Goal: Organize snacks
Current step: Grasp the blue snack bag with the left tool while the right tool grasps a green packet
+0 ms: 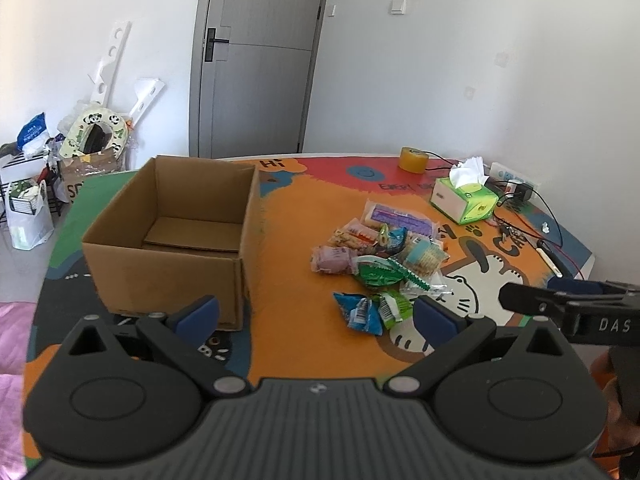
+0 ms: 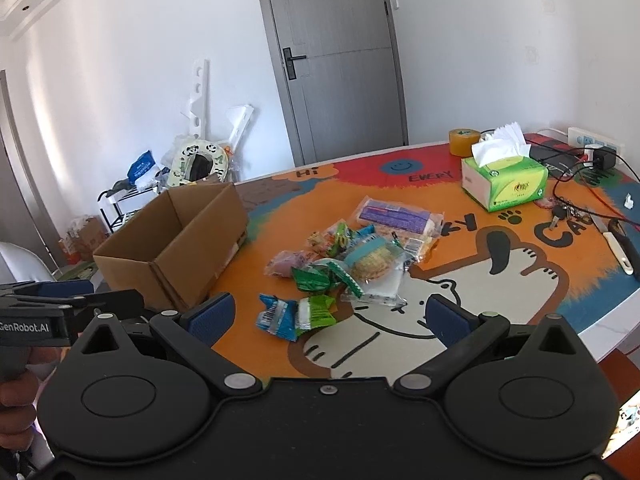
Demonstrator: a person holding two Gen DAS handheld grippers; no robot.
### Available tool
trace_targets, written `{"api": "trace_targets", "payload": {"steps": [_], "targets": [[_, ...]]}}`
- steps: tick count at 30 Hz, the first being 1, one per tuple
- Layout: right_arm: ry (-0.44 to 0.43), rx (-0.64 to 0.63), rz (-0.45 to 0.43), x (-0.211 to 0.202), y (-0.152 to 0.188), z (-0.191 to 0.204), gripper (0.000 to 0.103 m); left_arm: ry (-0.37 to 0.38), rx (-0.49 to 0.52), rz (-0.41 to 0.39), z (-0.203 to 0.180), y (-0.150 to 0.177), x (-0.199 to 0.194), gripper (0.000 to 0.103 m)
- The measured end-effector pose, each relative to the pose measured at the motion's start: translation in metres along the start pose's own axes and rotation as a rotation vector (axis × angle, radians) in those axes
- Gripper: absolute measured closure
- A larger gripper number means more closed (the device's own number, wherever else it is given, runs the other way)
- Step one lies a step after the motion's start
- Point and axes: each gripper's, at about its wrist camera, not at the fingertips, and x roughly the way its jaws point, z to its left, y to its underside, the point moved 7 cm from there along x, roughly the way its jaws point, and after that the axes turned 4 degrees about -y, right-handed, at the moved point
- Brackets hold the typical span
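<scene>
Left gripper (image 1: 316, 314): blue-padded fingers (image 1: 199, 314) spread wide, nothing between them, hovering above the table mat (image 1: 288, 340). Just past the right pad, a blue packet (image 1: 356, 312) and a green-and-white packet (image 1: 394, 306), lying side by side. Beyond the left pad, an open cardboard box (image 1: 168, 268), empty inside. Further ahead and to the right, the snack pile (image 1: 384, 248).

Right gripper (image 2: 328, 318): fingers (image 2: 444, 318) likewise wide apart, holding nothing. Directly ahead in the gap, the blue and green packets (image 2: 296, 316); beyond them the snack pile (image 2: 360, 248); box (image 2: 176, 248) off to the left. Far right, a green tissue box (image 2: 504, 184) and a roll of tape (image 2: 464, 142)
</scene>
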Motion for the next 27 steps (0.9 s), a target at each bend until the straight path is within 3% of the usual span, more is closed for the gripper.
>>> {"api": "trace_targets", "payload": {"steps": [7,16,22,27], "targets": [[-0.036,0.035,-0.003,0.014,0.011,-0.016,0.000,0.033,-0.013,0.004,-0.010,0.007,0.023,0.001],[0.005,0.014,-0.012,0.034,0.018,-0.034,0.001,0.057,-0.044,0.022,-0.014,0.016,0.051,0.006],[0.005,0.044,-0.002,0.046,0.025,-0.045,0.007,0.067,-0.053,0.040,-0.015,0.022,0.066,0.014],[0.016,0.060,0.005,0.055,0.030,-0.051,0.021,0.073,-0.054,0.056,-0.017,0.027,0.078,0.024]]}}
